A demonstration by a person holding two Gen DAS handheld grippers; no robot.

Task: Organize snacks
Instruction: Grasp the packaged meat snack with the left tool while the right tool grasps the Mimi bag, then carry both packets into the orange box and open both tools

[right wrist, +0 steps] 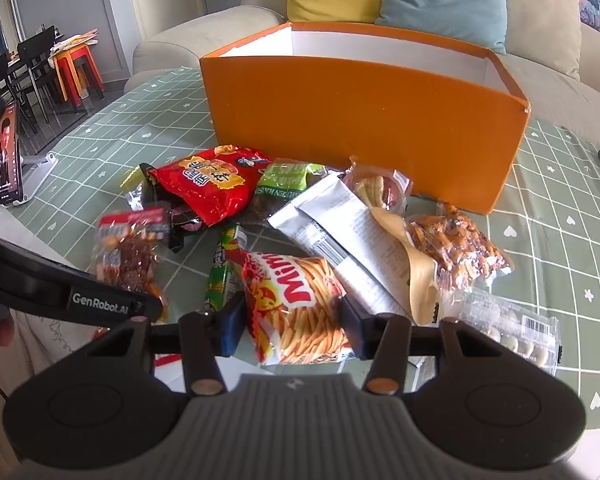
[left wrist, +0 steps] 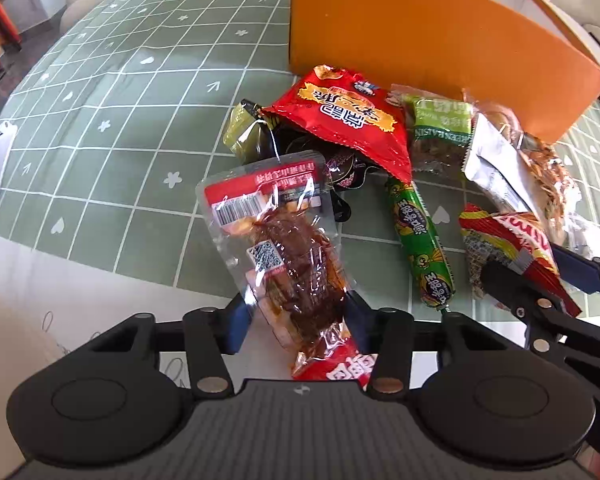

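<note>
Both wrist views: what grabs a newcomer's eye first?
The big orange box standing open at the back of the green checked tablecloth, with a heap of snack packets spilled in front of it. Next, each gripper is closed on a packet: the left gripper on a clear pack of dark red spicy strips, the right gripper on a red and yellow bag of snack sticks.

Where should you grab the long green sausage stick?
Grab the green sausage around its middle, coming straight down from above. It lies flat on the tablecloth as a thin tube, so a tool should close across its narrow width. Its far end tucks under the red chip bag, and the striped snack bag sits close beside it, so the bare middle is freest.
</note>
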